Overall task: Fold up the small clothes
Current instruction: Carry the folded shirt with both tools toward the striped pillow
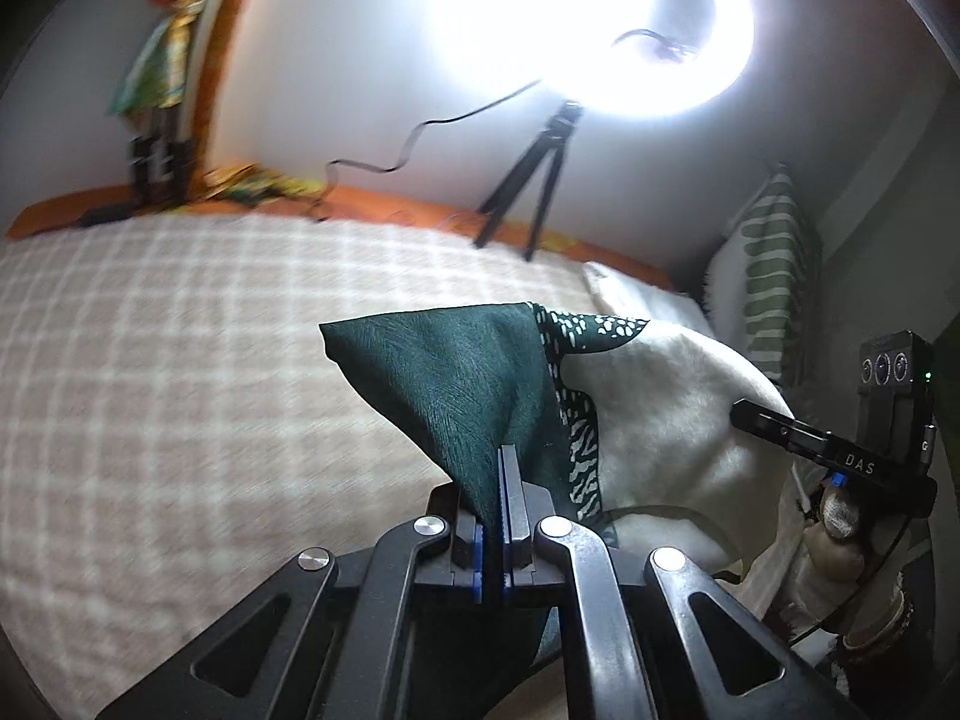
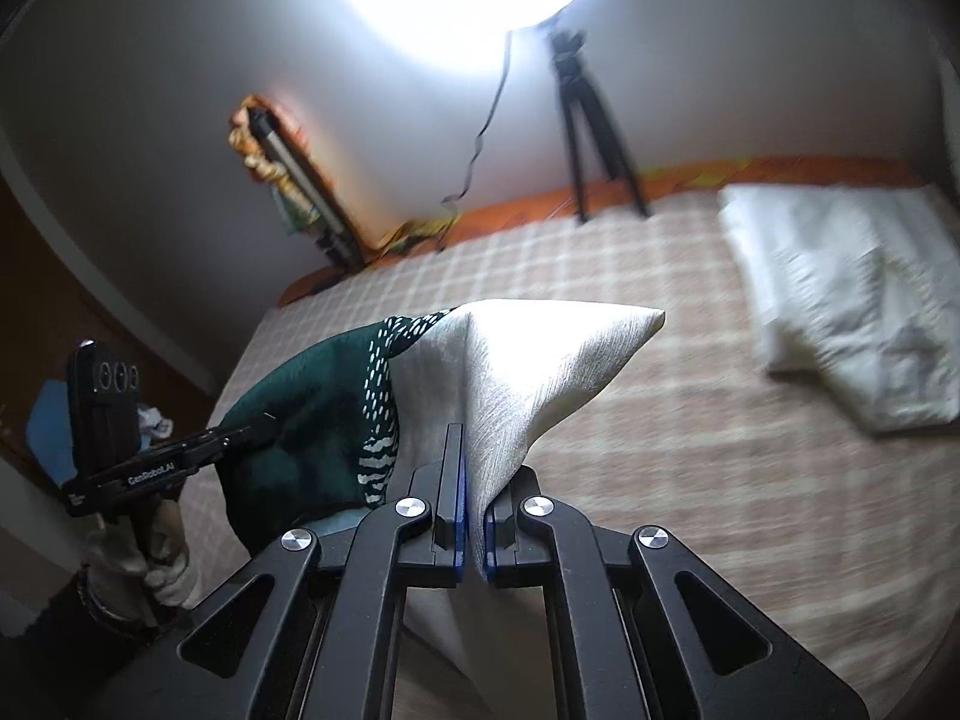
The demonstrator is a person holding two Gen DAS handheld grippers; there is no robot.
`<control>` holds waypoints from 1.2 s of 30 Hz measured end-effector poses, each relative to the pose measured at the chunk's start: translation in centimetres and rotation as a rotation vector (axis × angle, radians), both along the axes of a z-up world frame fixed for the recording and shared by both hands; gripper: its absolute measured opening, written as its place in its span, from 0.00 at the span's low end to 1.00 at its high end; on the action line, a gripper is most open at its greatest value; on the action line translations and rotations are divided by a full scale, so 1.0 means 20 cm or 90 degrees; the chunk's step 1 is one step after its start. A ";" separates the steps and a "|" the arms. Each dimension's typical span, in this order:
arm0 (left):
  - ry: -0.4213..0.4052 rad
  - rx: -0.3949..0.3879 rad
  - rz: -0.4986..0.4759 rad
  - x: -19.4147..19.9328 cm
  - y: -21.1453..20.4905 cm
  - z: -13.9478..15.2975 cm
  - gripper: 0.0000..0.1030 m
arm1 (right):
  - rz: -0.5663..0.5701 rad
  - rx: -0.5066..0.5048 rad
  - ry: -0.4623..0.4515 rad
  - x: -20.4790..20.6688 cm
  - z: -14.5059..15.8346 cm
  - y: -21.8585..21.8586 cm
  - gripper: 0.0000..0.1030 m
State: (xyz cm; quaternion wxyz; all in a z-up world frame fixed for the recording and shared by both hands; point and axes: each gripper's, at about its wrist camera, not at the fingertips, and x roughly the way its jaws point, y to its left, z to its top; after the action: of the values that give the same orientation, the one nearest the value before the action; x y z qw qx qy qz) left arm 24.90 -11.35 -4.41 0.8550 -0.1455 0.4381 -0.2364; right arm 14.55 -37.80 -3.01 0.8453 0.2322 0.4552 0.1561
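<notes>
The left tool (image 1: 501, 516) is clamped on the dark green end of a small two-tone fabric garment (image 1: 468, 384), green with a white-speckled band and a cream half. The right tool (image 2: 474, 531) is clamped on the cream end of the same garment (image 2: 540, 360). The garment hangs lifted between both tools above the beige checked bedspread (image 1: 180, 360), toward the bed's near edge. A folded white cloth (image 2: 840, 312) lies near the bed's far right corner. A black tripod (image 2: 591, 138) with a bright ring light (image 1: 588, 12) stands at the far edge.
</notes>
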 end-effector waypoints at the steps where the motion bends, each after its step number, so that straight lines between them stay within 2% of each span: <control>1: -0.003 0.000 -0.006 0.02 -0.04 0.01 0.00 | -0.007 -0.010 -0.005 0.00 0.02 -0.06 0.03; 10: -0.047 -0.008 -0.068 0.33 -0.55 0.16 0.00 | -0.081 -0.071 -0.033 0.05 0.14 -0.56 0.03; 19: -0.083 0.007 -0.109 0.56 -1.01 0.19 0.00 | -0.150 -0.111 -0.046 0.16 0.14 -1.00 0.03; 27: -0.090 0.018 -0.128 0.73 -1.33 0.13 0.00 | -0.174 -0.156 -0.039 0.27 0.06 -1.26 0.03; 36: -0.073 0.049 -0.130 0.83 -1.54 -0.02 0.00 | -0.194 -0.187 -0.001 0.39 -0.16 -1.45 0.03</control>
State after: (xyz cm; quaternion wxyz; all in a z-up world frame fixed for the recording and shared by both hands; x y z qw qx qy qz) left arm 41.54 -42.08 -4.90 0.8551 -0.0537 0.4096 -0.3134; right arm 22.40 -66.82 -6.21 0.8841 0.1724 0.4323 -0.0416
